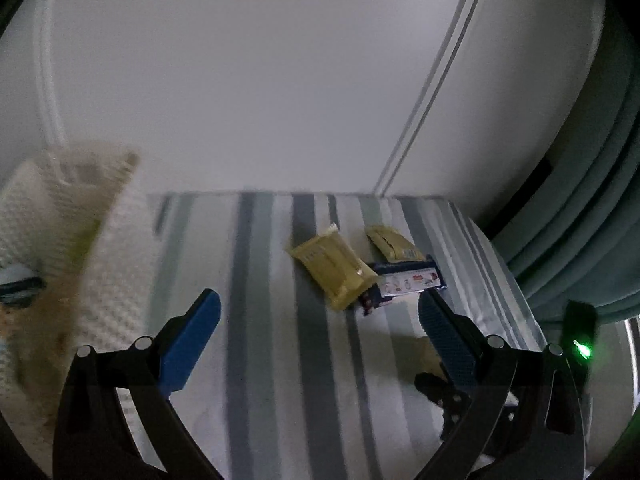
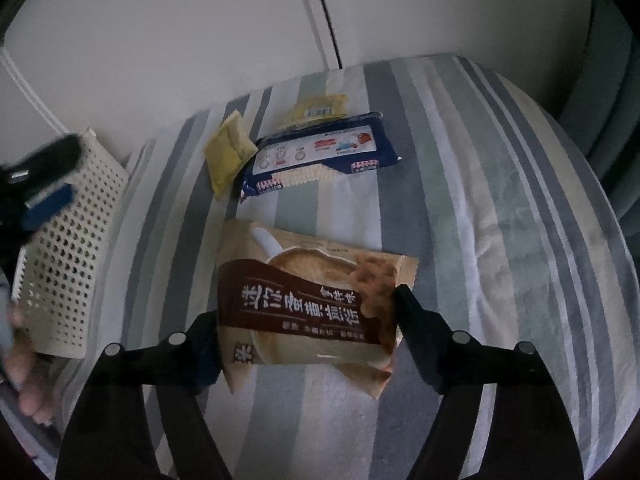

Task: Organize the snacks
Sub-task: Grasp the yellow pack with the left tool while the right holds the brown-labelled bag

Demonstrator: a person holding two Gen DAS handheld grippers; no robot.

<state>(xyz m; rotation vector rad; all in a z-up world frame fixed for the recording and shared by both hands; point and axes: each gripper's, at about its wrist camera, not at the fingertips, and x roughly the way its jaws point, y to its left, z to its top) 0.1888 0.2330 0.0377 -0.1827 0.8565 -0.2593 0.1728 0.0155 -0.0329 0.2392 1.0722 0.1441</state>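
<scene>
My right gripper [image 2: 306, 307] holds a brown and tan snack packet [image 2: 308, 280], one finger pressed against each side of it, low over the striped cloth [image 2: 500, 200]. Beyond it lie a dark blue cracker pack [image 2: 320, 156] and two yellow packets [image 2: 230, 154] [image 2: 316, 112]. In the left wrist view my left gripper [image 1: 316, 312] is open and empty, short of the same yellow packet [image 1: 332, 268] and blue pack [image 1: 404, 284]. A cream perforated basket [image 2: 68, 240] stands at the left, blurred in the left wrist view [image 1: 60, 208].
A white wall [image 1: 280, 80] rises behind the table. A grey-green curtain [image 1: 592, 220] hangs at the right. A person's hand [image 2: 24, 360] shows beside the basket. The cloth's right half has bare room.
</scene>
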